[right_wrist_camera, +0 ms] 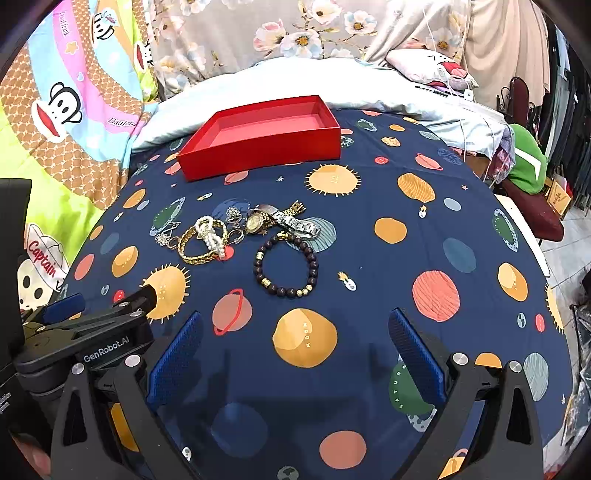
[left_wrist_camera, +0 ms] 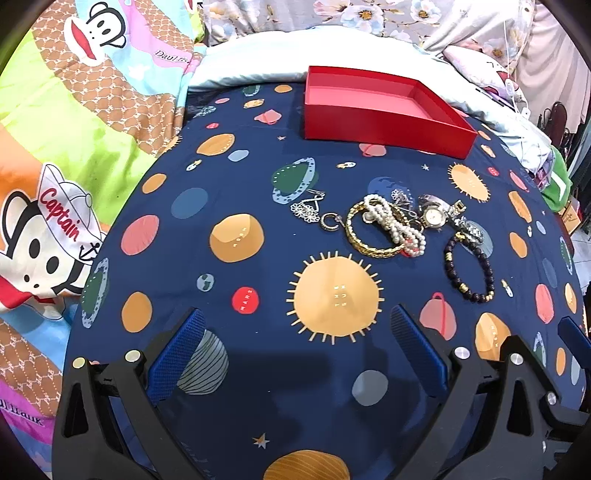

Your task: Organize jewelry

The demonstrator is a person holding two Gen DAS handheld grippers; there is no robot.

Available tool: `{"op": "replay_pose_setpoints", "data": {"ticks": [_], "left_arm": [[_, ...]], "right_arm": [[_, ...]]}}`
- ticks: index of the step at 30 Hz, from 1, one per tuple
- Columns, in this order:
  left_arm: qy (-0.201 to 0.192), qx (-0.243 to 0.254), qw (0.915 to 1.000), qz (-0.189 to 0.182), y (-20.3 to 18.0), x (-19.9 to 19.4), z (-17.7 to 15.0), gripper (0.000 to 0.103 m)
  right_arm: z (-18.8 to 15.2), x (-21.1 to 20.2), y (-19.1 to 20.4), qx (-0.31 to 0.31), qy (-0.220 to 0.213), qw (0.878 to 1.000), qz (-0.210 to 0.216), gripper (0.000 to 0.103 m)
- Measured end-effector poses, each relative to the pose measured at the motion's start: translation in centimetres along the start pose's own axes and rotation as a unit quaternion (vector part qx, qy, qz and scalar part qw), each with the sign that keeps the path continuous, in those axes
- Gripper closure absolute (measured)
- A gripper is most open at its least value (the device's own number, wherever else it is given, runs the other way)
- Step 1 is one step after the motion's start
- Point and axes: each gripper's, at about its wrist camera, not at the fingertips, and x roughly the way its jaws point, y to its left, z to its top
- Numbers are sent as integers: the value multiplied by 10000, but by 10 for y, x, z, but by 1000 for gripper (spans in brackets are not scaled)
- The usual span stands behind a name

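Note:
An empty red box sits at the far side of the navy planet-print cloth. In front of it lies a jewelry pile: a gold bangle, a pearl strand, a watch, a dark bead bracelet, silver earrings and a ring. My left gripper is open and empty, short of the pile. My right gripper is open and empty, just short of the bead bracelet.
A cartoon monkey blanket lies to the left. A white pillow and floral fabric are behind the box. A green item and a chair stand at the right. The left gripper's body shows in the right wrist view.

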Motion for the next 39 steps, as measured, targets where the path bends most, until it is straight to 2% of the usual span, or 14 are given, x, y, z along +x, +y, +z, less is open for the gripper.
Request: {"op": "replay_pose_setpoints", "data": {"ticks": [8,12,14,19,22,27,33,36,39], "left_arm": [[13,-199,9995,-226,-1,5,15,5],[53,-269,9983,-517,-6,11,27,5],[-2,-247,9983,-537,-13,13,34,6],[126,-158,9967,-791,-34,29,53,27],[270,-240,9949,-943,-39,41,59,35],[338,-216,9940,-1020,-47,52,66,44],[538,-171,9926,-1075,-52,68,66,67],[500,-173,9929,-1065,-52,68,66,71],[498,-145,9930,-1063,-50,68,66,81]], "right_arm": [[5,11,-21,158,64,9997,-157,5],[6,18,-31,240,132,9995,-187,5],[7,22,-35,282,160,9993,-195,5],[10,28,-44,355,176,9991,-180,5],[12,31,-47,405,189,9989,-156,5],[14,37,-52,466,234,9986,-113,5],[17,44,-55,503,272,9983,-83,5],[18,46,-56,516,282,9982,-80,5],[18,48,-56,523,301,9981,-76,5]]}}
